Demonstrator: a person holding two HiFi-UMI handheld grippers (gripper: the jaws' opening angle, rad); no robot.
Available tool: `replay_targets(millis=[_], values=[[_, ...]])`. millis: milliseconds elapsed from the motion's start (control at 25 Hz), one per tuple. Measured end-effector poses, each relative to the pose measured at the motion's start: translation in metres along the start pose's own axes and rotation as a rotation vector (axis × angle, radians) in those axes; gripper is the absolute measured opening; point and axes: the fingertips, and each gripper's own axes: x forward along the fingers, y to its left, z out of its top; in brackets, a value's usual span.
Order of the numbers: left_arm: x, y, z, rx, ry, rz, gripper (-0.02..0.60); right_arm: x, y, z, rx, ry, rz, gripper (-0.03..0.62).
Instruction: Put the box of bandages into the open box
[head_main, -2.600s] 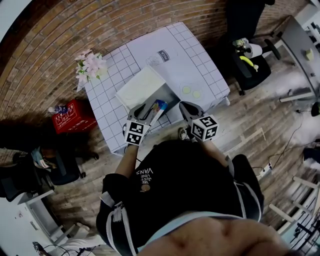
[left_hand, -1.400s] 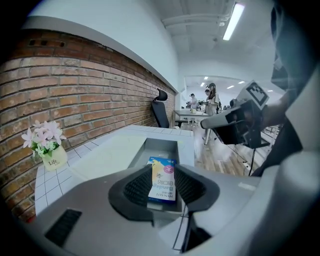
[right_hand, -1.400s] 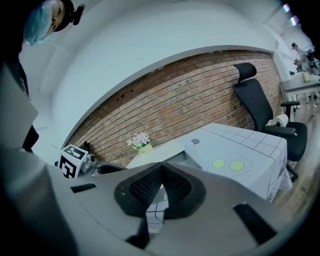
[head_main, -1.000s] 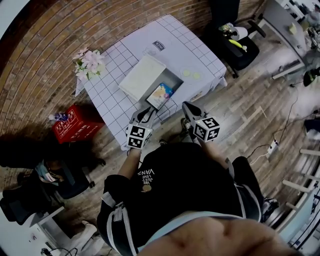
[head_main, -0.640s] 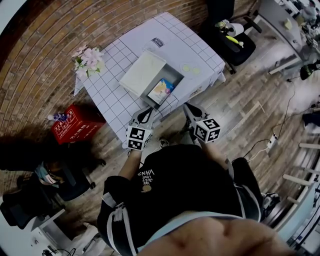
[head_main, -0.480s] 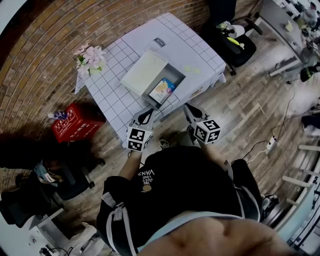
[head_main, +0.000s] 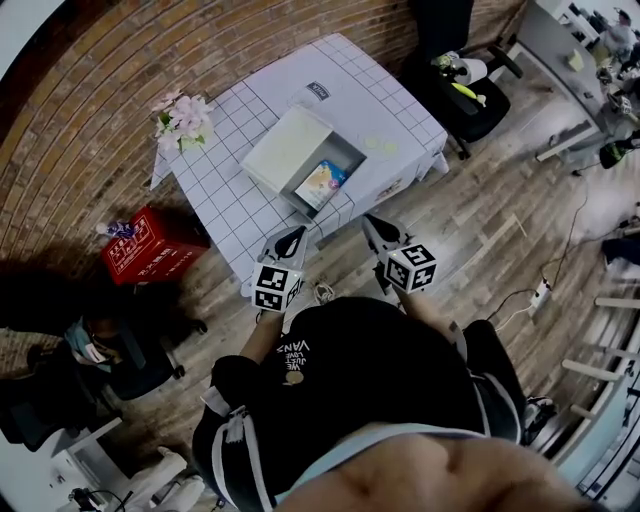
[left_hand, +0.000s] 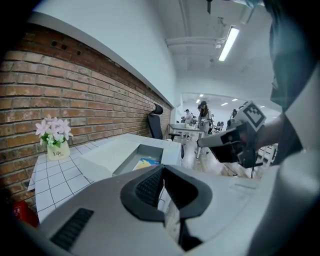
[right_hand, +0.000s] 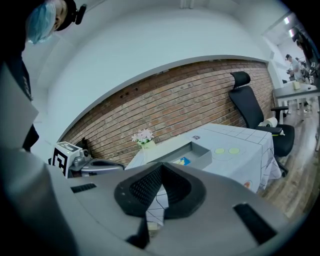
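Two closed, left gripper (head_main: 292, 234), right gripper (head_main: 369, 221), clear of table edge (head_main: 395, 165)

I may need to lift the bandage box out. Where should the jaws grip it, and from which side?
Probably from straight above, jaws across its two long edges: the bandage box seems to lie flat inside the open box, whose walls block a sideways approach.

Flower pot (head_main: 182, 118): on checked tablecloth (head_main: 225, 195), corner near brick wall (head_main: 90, 90) | red crate (head_main: 140, 245): on wooden floor (head_main: 500, 230), beside table | black office chair (head_main: 470, 95): past table's far end
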Motion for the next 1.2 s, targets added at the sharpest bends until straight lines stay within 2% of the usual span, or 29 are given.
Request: replay_targets(millis=[520, 1200], values=[[-0.02, -0.052, 0.002, -0.024, -0.016, 0.033, 0.012, -0.045, 0.006, -0.014, -0.067, 0.054, 0.043, -0.006], [-0.055, -0.106, -0.019, -0.063, -0.029, 0.147, 0.012, -0.098, -0.003, -0.035, -0.111, 0.074, 0.061, -0.006]])
